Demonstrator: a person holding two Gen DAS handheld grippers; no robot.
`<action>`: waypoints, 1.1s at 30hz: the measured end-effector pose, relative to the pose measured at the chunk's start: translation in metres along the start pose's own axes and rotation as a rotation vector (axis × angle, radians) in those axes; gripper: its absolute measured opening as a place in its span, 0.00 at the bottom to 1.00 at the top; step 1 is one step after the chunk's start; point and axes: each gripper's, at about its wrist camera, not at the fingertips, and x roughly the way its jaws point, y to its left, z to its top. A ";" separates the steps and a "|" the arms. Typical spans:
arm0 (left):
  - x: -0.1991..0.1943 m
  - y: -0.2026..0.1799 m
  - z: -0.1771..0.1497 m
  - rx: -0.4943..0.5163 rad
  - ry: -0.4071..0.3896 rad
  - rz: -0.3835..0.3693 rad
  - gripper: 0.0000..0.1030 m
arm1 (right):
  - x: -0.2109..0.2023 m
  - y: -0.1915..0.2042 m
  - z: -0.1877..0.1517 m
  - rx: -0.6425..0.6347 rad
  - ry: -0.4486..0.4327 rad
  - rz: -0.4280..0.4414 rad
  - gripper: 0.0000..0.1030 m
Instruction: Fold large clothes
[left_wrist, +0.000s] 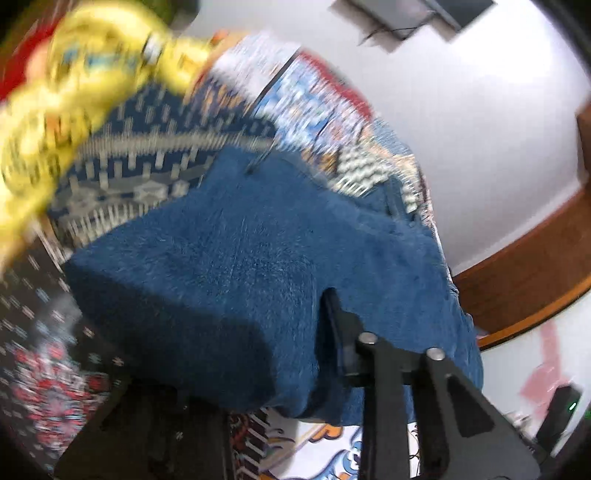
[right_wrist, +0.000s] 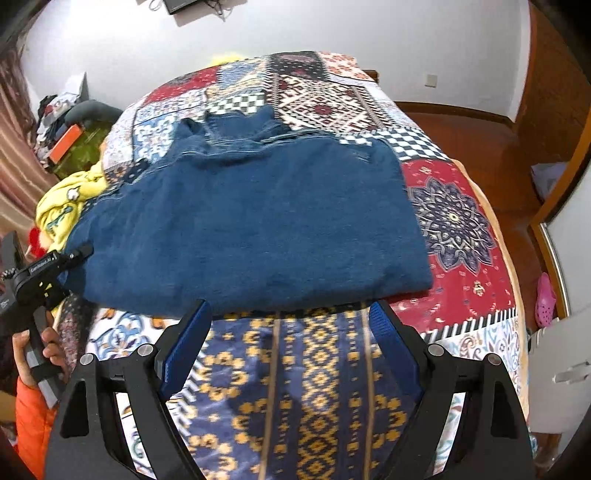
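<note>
A large blue fleece garment (right_wrist: 251, 221) lies folded across the patchwork bedspread (right_wrist: 461, 229). In the left wrist view the garment (left_wrist: 240, 258) fills the frame and its near edge hangs raised between the jaws of my left gripper (left_wrist: 319, 332). One black finger (left_wrist: 338, 325) presses into the cloth; the other is hidden under it. The right wrist view shows this left gripper (right_wrist: 79, 254) at the garment's left corner, held by a hand (right_wrist: 26, 354). My right gripper (right_wrist: 291, 308) stands open just short of the garment's near edge, with only bedspread between its blue pads (right_wrist: 184, 350).
A yellow printed garment (right_wrist: 66, 206) is bunched at the bed's left side, blurred in the left wrist view (left_wrist: 74, 96). Wooden floor (right_wrist: 480, 133) lies right of the bed, with a pink shoe (right_wrist: 546, 299) and a white door (right_wrist: 565, 354). Clutter is piled at the far left wall.
</note>
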 end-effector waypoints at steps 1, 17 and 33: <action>-0.012 -0.008 0.002 0.021 -0.025 -0.011 0.22 | -0.002 0.003 0.001 -0.009 -0.003 -0.001 0.83; -0.115 -0.012 0.039 0.207 -0.192 0.021 0.17 | 0.030 0.132 0.033 -0.262 0.041 0.157 0.83; -0.089 -0.040 0.031 0.320 -0.158 0.097 0.17 | 0.083 0.157 0.022 -0.334 0.179 0.275 0.85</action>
